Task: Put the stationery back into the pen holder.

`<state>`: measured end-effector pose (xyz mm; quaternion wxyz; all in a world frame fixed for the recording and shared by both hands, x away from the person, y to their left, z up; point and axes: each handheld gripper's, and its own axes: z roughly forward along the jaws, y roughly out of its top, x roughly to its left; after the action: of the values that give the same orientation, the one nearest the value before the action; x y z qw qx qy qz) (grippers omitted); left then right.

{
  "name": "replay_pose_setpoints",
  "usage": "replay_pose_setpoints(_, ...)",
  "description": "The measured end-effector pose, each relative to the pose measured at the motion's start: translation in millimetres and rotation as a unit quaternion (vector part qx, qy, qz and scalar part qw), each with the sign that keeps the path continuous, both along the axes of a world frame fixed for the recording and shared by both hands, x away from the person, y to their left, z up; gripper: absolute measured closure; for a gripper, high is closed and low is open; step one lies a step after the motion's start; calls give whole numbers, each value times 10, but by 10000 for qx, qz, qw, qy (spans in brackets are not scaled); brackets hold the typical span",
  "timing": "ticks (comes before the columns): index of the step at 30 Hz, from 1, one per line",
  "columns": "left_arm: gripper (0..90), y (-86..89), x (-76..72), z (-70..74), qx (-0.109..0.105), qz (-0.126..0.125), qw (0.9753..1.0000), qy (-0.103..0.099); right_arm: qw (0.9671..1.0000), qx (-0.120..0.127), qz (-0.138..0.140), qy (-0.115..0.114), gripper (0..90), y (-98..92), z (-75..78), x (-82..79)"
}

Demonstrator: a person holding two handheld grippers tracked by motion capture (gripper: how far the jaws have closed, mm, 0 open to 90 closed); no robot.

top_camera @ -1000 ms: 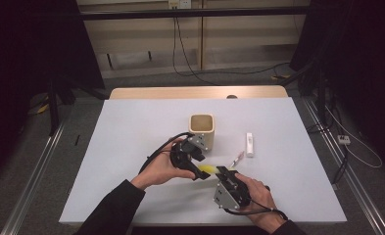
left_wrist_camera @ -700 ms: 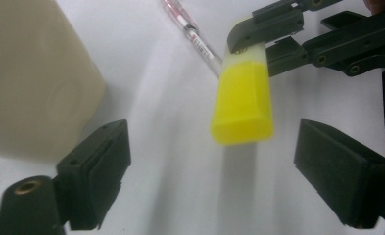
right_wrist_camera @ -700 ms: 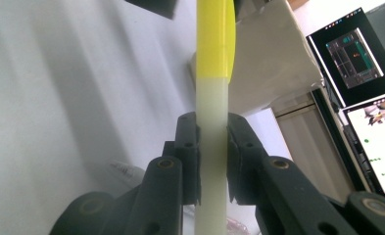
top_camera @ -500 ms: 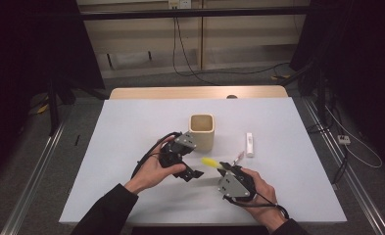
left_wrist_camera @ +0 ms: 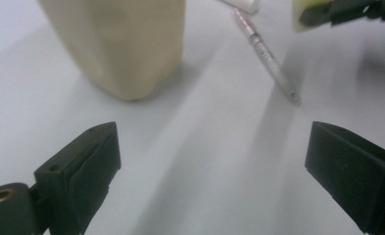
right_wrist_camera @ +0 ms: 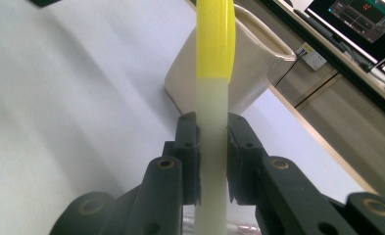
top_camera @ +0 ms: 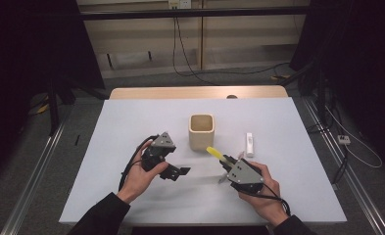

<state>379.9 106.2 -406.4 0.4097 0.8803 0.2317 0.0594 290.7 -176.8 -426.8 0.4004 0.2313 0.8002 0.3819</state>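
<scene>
Right gripper (top_camera: pixel 228 164) clamped on a yellow-capped highlighter (right_wrist_camera: pixel 213 98) aimed toward the beige square cup (top_camera: pixel 201 130), left gripper (top_camera: pixel 180 172) spread wide, empty, above the white table (top_camera: pixel 131 122), clear pen (left_wrist_camera: pixel 267 55) lying nearby

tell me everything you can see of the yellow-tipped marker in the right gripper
The marker is a slim pale, cream-white barrel with a bright yellow end, plastic by its look. The right gripper clamps it mid-barrel between both black jaws. In the high view its yellow end points up and away toward the beige cup, held off the table, not touching the cup.
</scene>
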Motion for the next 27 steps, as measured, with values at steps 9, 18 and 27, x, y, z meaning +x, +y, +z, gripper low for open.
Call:
replay_pose_setpoints(9,61,357,-92,-21,-279,373,9989,2,9963,818,-108,227,778,-62,138,179)
replay_pose_setpoints(18,63,627,-253,-34,-330,664,9972,51,9923,1191,-78,337,778,-111,260,302)
replay_pose_setpoints(27,56,849,-396,-197,-252,1124,9932,-189,9884,1483,-24,321,777,-107,430,493)
